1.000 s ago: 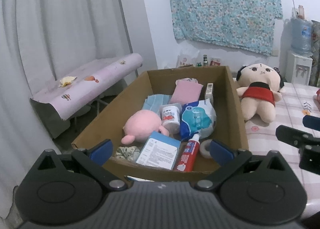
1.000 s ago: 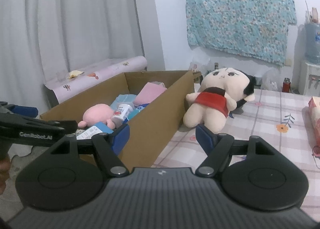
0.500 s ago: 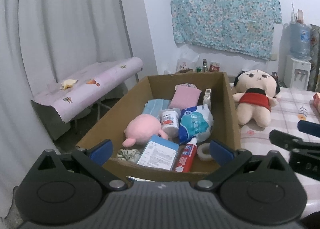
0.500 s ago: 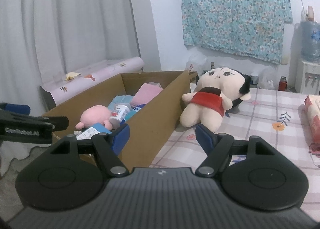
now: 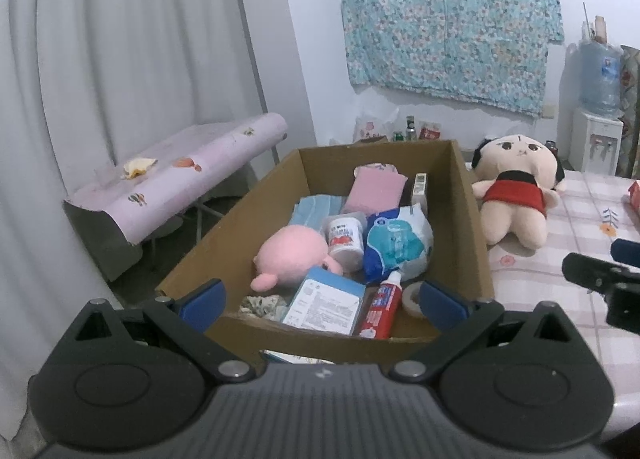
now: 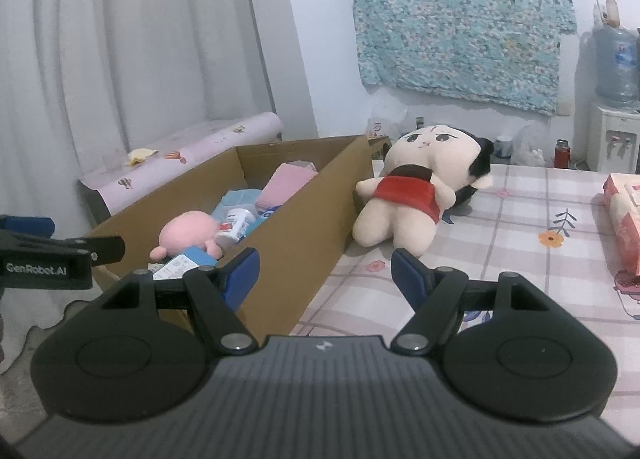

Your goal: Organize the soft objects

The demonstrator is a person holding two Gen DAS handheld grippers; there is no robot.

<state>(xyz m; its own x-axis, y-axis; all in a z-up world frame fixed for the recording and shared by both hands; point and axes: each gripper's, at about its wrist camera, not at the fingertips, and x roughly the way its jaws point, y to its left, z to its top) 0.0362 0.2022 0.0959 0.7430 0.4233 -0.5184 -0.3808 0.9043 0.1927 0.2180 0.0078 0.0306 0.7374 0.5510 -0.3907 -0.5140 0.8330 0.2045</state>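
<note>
A cardboard box [image 5: 468, 219] [image 6: 320, 227] holds a pink plush [image 5: 292, 253] [image 6: 188, 233], a pink sponge pad [image 5: 376, 191], blue face masks [image 5: 316, 205], a blue-white soft pack [image 5: 400, 245], a small jar [image 5: 346, 239], a toothpaste tube [image 5: 380, 307], a tape roll [image 5: 414, 299] and a leaflet box [image 5: 324, 301]. A doll in a red dress [image 5: 516, 195] [image 6: 416, 195] lies on the checked tablecloth right of the box. My left gripper [image 5: 322, 301] is open and empty at the box's near end. My right gripper [image 6: 324, 273] is open and empty before the doll.
The checked table [image 6: 520, 251] carries a pink tissue pack [image 6: 624, 219] at the right edge. A folding stand with a pink cover [image 5: 180, 179] is left of the box. A water dispenser [image 5: 598, 115] stands at the back right. Curtains hang on the left.
Both grippers have drawn back and risen a little, so the box and the doll look smaller and farther. Both stay open and nothing in the box has moved.
</note>
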